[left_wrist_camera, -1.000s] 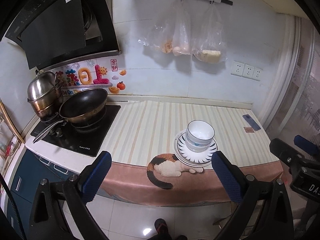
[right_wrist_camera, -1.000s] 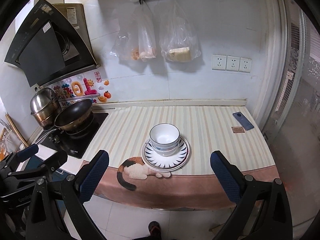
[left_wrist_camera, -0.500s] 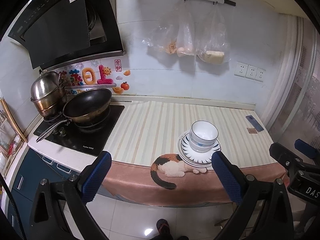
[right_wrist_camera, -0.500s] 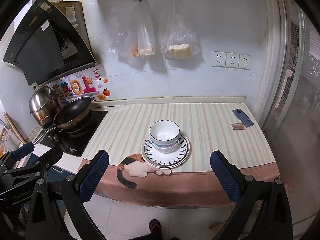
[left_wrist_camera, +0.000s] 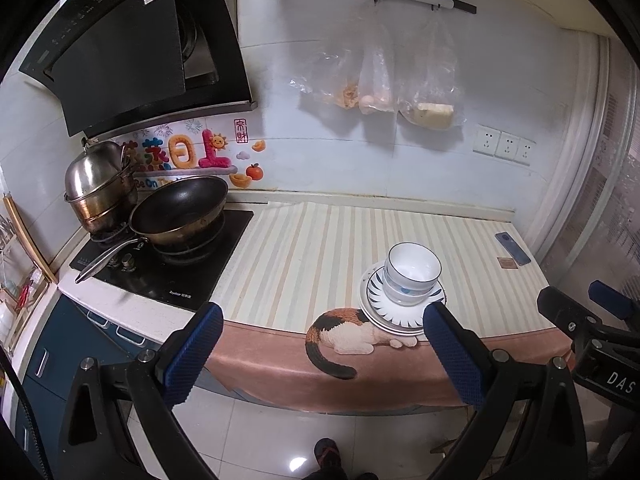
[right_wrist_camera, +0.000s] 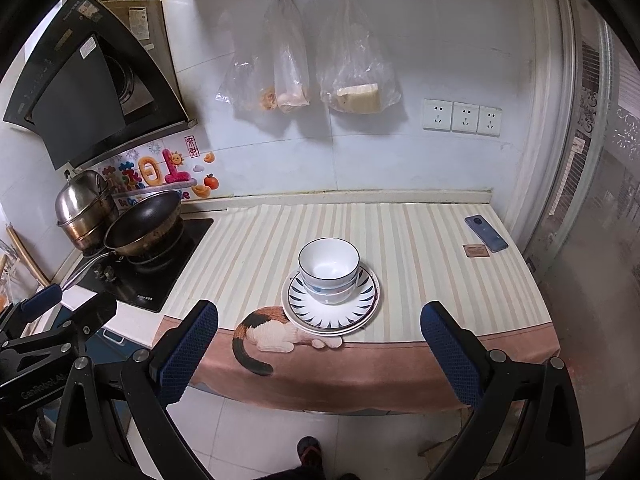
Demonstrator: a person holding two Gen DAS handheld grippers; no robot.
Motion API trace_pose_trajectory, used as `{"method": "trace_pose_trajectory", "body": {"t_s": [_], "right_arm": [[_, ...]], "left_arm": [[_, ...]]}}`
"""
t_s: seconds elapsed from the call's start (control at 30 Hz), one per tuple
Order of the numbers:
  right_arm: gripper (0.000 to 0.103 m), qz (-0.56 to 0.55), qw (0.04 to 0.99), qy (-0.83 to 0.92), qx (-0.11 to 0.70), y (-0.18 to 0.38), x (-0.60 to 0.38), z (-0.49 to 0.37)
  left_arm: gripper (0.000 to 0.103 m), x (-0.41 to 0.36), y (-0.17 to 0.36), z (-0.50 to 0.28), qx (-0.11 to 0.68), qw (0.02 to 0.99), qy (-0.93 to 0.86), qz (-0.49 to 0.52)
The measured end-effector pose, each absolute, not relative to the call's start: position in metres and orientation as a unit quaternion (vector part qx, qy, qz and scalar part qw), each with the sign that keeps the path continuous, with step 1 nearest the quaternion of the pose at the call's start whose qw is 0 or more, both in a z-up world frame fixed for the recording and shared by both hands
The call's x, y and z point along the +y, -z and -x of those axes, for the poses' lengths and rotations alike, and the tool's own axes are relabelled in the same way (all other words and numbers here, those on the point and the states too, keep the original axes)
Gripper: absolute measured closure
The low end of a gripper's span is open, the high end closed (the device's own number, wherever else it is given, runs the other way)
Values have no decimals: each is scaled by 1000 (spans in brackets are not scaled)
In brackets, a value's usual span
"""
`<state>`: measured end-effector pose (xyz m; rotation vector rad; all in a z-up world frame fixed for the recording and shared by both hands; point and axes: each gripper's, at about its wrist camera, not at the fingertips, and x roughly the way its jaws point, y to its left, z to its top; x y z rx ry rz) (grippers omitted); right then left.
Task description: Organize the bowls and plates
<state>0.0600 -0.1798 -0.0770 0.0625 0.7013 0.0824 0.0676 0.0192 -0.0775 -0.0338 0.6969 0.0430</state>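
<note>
Hidden or unclear: contents of the three hanging plastic bags read only as pale lumps. The number of nested bowls is uncertain, at least two rims showing; the plates beneath show two or three edges. A shoe tip is cut off at the lower frame edge.

Left gripper: fingers spread wide, holding nothing, off the counter edge. Right gripper: same, spread and empty.

The bowls sit stacked on the plates near the front edge of the striped counter mat, just behind the printed cat.

Room: wok and steel pot on the black hob at left, range hood above. Phone at far right of the mat, wall sockets above it.
</note>
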Motion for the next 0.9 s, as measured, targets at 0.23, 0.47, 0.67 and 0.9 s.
{"method": "trace_pose_trajectory", "body": {"t_s": [0.23,0.47,0.67,0.9], "right_arm": [[0,-30,937,-41,347,80,-178,-62],[0,-30,935,-41,352,83,-176,-67],[0,-30,935,-39,351,84,-176,-68],[0,-30,935,-38,352,84,-177,-69]], "left_arm": [[0,21,80,-69,348,937,-23,19],[0,23,80,-72,347,937,-24,18],[0,23,81,-74,347,937,-24,17],[0,24,81,-75,348,937,-23,18]]}}
